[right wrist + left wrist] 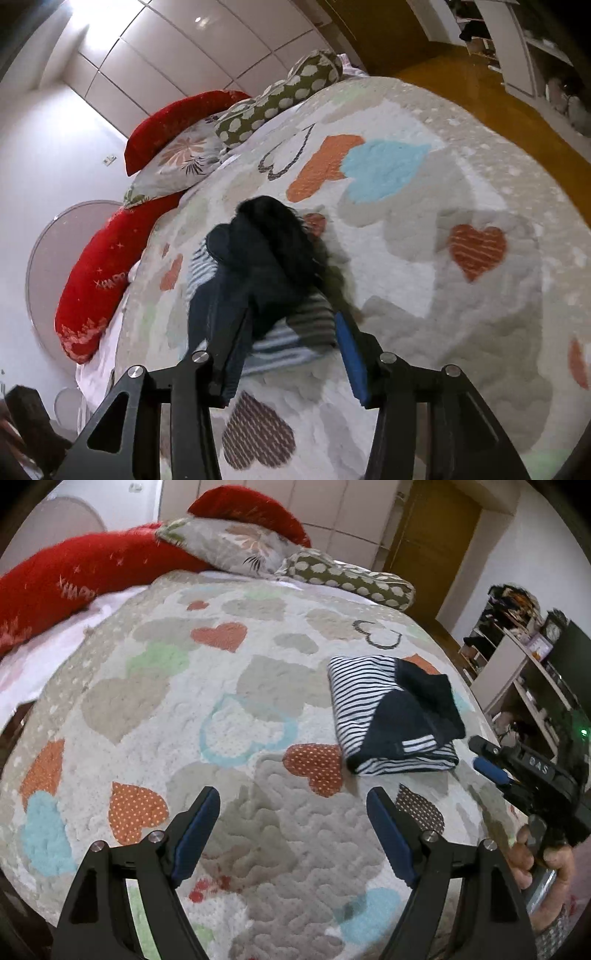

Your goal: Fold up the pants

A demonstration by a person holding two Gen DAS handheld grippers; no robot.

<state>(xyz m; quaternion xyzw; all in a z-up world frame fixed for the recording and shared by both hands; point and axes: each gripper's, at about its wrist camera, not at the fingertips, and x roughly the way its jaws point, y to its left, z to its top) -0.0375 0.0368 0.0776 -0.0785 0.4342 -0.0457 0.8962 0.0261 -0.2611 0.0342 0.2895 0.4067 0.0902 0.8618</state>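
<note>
While the left gripper (293, 801) hangs with its blue-padded jaws spread wide over nothing but the white quilted bedspread with coloured hearts (155, 709), the right gripper (291, 347) sits at the near edge of the folded navy-and-white striped pants (393, 714); its jaws straddle that edge, though the blurred wrist view does not show whether the pads press it — I cannot tell; beyond, the pants lie on the bedspread's right side; farther back — red plush pillows (70, 579) and a green spotted cushion (351, 578).
</note>
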